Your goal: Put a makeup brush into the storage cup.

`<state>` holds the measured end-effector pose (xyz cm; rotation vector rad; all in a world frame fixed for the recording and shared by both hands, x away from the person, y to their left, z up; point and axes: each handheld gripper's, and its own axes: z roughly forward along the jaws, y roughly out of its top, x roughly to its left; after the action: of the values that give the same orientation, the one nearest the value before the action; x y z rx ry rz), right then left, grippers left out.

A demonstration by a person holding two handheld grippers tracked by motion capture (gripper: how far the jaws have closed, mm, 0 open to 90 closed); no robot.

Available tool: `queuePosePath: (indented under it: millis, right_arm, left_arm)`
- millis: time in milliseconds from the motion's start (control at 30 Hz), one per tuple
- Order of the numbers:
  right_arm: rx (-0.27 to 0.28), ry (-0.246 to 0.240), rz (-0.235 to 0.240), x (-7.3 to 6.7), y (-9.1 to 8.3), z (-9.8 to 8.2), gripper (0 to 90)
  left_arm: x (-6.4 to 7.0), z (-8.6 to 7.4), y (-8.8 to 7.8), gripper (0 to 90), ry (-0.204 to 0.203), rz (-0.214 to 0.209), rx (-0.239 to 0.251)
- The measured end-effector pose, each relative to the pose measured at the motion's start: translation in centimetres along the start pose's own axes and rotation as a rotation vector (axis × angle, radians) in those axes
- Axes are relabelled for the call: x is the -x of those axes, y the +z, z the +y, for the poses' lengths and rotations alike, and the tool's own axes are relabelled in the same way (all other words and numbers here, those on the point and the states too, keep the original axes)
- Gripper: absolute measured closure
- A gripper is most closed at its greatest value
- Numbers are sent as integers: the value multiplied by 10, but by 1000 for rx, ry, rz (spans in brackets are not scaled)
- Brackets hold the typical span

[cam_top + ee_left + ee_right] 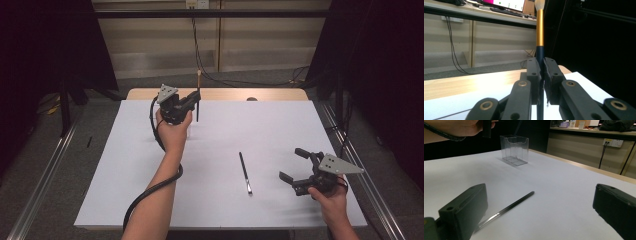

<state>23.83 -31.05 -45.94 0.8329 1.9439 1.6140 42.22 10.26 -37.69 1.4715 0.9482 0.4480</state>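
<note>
The left gripper (541, 72) has its jaws clamped on the dark handle of a makeup brush (539, 30), held upright with bristles on top, above the far part of the desk (280, 125). Just below it stands a clear plastic holder (514, 150). The step in hand looks like placing the brush into that holder; next it needs lowering straight into a compartment. The right gripper (294, 165) rests with jaws wide apart and empty, near a second brush (244, 172) lying flat.
</note>
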Motion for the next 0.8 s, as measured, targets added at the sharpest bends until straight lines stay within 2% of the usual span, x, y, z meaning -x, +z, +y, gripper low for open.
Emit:
queuePosePath:
  millis: [367, 800]
  right_arm:
    - [-3, -1, 3, -1, 1, 0, 0]
    - [-4, 1, 3, -1, 1, 0, 0]
  left_arm:
    - [-13, 6, -11, 835, 10, 26, 14]
    - [-34, 15, -23, 835, -8, 70, 48]
